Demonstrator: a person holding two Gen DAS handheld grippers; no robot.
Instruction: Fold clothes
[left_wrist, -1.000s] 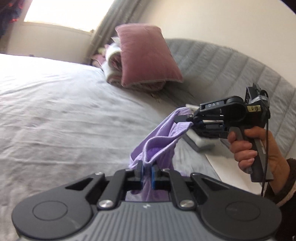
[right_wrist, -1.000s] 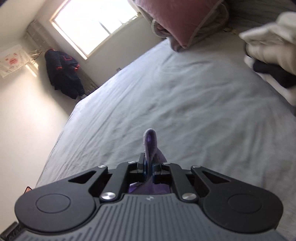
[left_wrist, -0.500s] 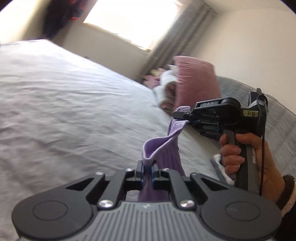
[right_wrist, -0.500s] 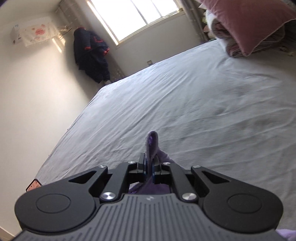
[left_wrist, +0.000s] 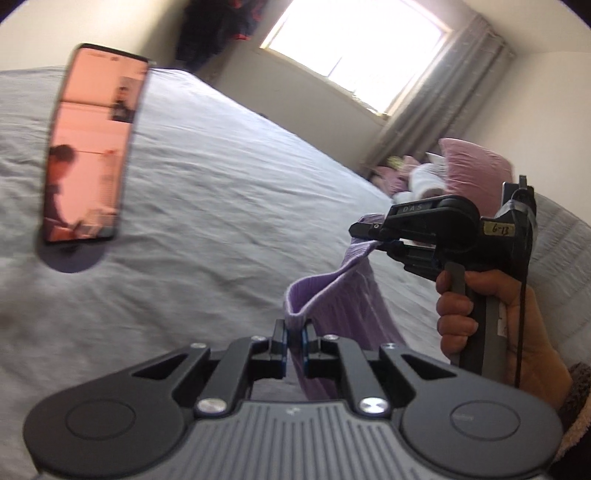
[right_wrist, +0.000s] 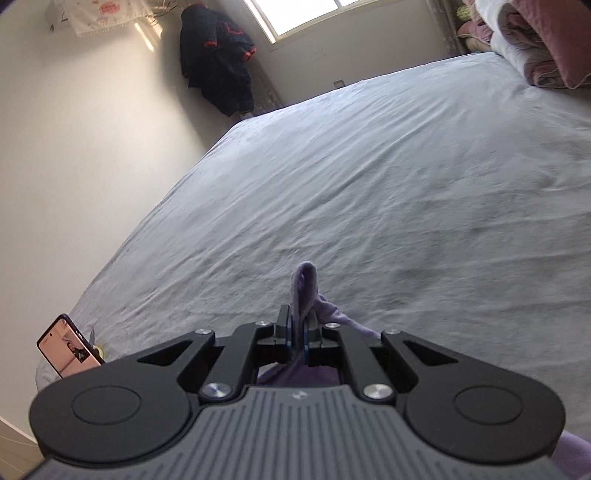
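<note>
A lilac ribbed garment (left_wrist: 340, 295) hangs in the air above the grey bed sheet (left_wrist: 207, 206), stretched between both grippers. My left gripper (left_wrist: 294, 334) is shut on one part of its hem. My right gripper (left_wrist: 364, 236), held by a hand (left_wrist: 480, 314), is shut on another part of the hem up and to the right. In the right wrist view a fold of the lilac garment (right_wrist: 304, 291) sticks up through the shut right gripper (right_wrist: 297, 332), and more lilac cloth hangs below it. The rest of the garment is hidden under the gripper bodies.
A phone (left_wrist: 92, 144) with a lit screen stands propped on the bed at the left, also seen as the phone (right_wrist: 68, 345) near the bed's corner. A pink pillow (left_wrist: 476, 166) and folded bedding lie at the bed's head. A dark coat (right_wrist: 218, 59) hangs beside the window.
Both grippers have swung sideways across the bed with the lilac garment held between them. The views turned from the pillow toward the window wall, and the phone has come into sight.
</note>
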